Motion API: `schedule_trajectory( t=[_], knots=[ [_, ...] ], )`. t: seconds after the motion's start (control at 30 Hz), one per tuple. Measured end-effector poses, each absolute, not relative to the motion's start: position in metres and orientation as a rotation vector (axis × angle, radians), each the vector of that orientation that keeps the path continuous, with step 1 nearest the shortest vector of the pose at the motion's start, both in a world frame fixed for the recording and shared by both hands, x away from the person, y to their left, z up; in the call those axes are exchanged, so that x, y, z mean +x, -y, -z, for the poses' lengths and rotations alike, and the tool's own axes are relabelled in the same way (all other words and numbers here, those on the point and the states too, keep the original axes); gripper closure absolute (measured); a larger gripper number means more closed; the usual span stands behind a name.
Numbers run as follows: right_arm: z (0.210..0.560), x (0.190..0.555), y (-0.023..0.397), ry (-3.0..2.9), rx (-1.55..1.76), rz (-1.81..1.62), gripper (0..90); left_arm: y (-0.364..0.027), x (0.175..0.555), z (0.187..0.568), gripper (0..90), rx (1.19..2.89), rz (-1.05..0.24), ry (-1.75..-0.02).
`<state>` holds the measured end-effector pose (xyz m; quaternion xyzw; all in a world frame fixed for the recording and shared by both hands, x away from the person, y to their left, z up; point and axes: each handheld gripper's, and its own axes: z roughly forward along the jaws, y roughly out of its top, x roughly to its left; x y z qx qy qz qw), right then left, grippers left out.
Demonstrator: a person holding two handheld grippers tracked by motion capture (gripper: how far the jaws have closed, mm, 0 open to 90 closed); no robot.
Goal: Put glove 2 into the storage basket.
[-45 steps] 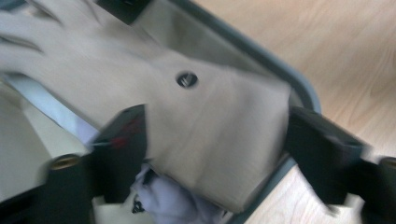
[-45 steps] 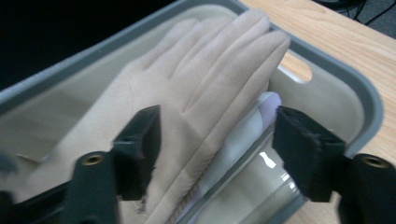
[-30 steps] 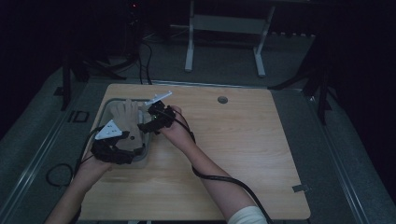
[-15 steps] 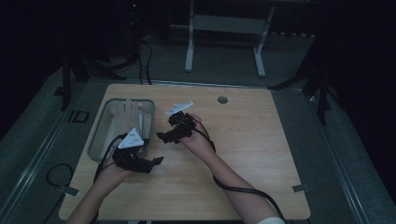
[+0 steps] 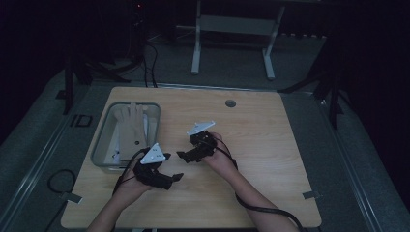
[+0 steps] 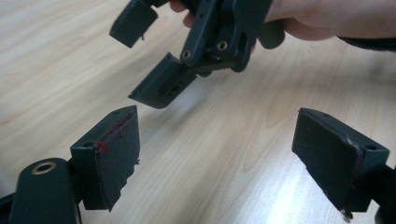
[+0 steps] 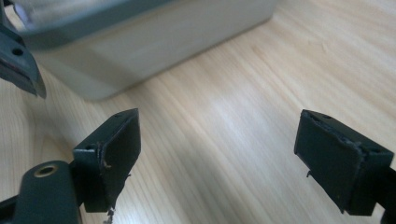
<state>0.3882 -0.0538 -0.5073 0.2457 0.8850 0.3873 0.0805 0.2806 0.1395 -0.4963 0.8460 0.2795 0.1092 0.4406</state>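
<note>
Both grippers' fingers (image 6: pixel 116 149) wide apart — empty.

A light wooden table (image 5: pixel 270 159) with rounded corners stands on a grey carpeted floor (image 5: pixel 358 145). A round grommet hole (image 5: pixel 230 103) sits near the table's far edge. Beyond that edge stands a pale metal frame (image 5: pixel 232 29) on two upright legs with flat feet. Black cables (image 5: pixel 145 58) trail over the floor past the table's far left corner, and another cable loop (image 5: pixel 58 181) lies left of the table's near edge. The surrounding room is dark; light falls mainly on the tabletop.
</note>
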Motion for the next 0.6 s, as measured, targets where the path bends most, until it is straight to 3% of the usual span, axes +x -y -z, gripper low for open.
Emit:
schedule_trajectory(
  t=[0.6],
  knots=[
    [0.54,0.372,0.113,-2.642,0.786,-1.152,14.3,-0.101,0.285,0.539,15.4,2.118,-0.14,-0.647]
  ],
)
